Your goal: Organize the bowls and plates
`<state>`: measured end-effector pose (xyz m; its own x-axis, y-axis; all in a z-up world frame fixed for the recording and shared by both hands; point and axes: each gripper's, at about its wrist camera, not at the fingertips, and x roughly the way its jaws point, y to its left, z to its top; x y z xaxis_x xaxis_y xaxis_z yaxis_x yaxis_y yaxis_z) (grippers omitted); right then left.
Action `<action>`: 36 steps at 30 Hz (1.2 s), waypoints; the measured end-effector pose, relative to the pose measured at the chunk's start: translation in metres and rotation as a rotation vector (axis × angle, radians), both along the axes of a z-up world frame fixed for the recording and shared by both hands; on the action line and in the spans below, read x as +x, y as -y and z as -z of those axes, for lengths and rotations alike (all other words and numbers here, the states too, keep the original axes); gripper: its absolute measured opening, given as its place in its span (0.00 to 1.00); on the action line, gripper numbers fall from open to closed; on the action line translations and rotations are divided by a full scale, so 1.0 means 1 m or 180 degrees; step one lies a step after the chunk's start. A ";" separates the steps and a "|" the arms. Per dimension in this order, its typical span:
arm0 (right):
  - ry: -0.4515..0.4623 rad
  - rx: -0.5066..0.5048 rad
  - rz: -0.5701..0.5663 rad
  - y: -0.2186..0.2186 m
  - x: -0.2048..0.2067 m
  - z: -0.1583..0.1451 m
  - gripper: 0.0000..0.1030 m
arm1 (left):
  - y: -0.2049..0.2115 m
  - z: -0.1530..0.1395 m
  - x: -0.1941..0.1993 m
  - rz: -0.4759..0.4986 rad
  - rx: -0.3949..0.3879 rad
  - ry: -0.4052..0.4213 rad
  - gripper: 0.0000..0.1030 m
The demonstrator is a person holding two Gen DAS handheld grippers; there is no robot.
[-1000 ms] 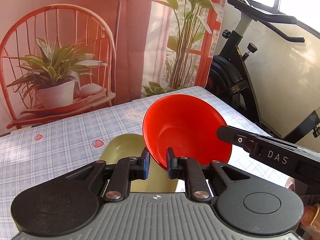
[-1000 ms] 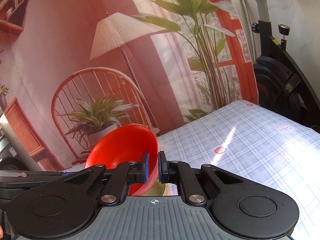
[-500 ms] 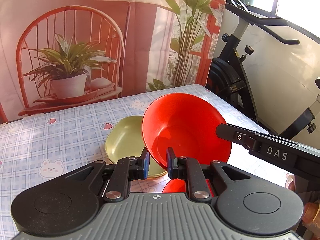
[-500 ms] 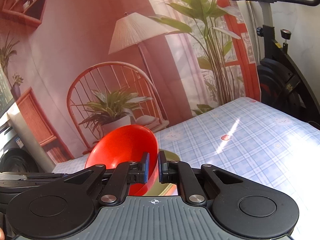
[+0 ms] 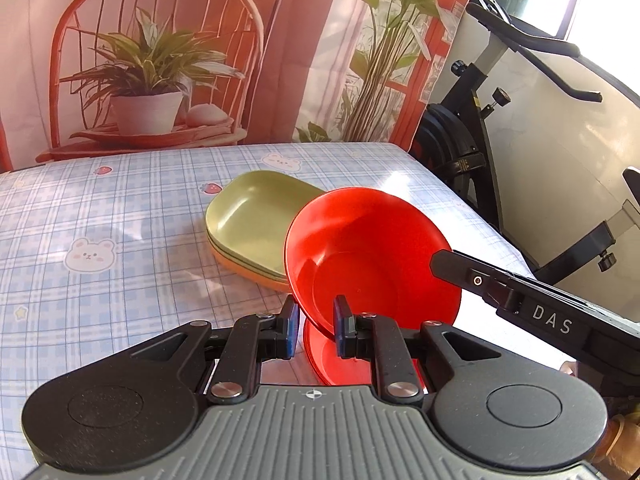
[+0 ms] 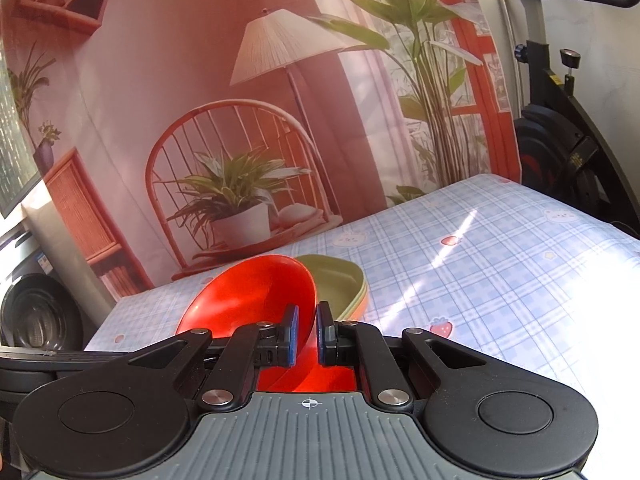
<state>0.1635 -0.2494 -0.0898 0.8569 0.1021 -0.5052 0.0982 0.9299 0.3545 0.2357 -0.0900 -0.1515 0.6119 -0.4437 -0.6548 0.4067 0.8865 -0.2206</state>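
the left tool [image 5: 314,330] is clenched on the near rim of a red bowl [image 5: 372,264], one finger inside the rim and the other outside. the right tool [image 6: 304,334] grips the same bowl [image 6: 252,296] at another part of its rim, its fingers closed across the wall; from the left wrist view its black body reaches in from the right and meets the bowl's far edge. so both tools carry one bowl between them, tilted with its opening turned up and toward the left camera.

just under the held bowl, close to the left tool, a second red bowl [image 5: 320,360] sits on the counter [image 5: 120,216], only partly visible below the fingers. whether the two bowls touch cannot be told. beside them, farther from the tools, a green plate [image 5: 256,216] lies on top of an orange plate [image 5: 240,268], the two stacked neatly on the blue checked cloth with bears and strawberries.

the step in hand looks like nesting the held bowl into the one below, next to the finished plate stack. the next move probably calls for levelling the bowl, centring it over the lower one and lowering it until it seats, then releasing both grips without dragging the rim sideways. the tilt is the thing to watch, since a slanted bowl may catch on the lower rim or knock the plates.
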 end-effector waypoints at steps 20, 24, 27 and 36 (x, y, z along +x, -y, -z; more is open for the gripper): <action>-0.0212 0.0035 0.0064 0.016 -0.016 0.043 0.09 | 0.022 0.028 -0.004 0.0087 0.0227 -0.0137 0.18; -0.0250 0.0059 0.0071 0.018 -0.015 0.047 0.09 | 0.024 0.030 -0.003 0.0086 0.0256 -0.0159 0.18; -0.0274 0.0048 0.0096 0.018 -0.015 0.048 0.09 | 0.025 0.030 -0.004 0.0093 0.0268 -0.0136 0.18; -0.0269 -0.0029 0.0141 0.018 -0.016 0.047 0.12 | 0.019 0.030 -0.002 -0.0004 0.0221 -0.0144 0.19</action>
<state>0.1479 -0.2671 -0.1372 0.8147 0.0602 -0.5768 0.1686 0.9271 0.3348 0.2337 -0.1092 -0.1815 0.5815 -0.3955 -0.7109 0.3967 0.9008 -0.1766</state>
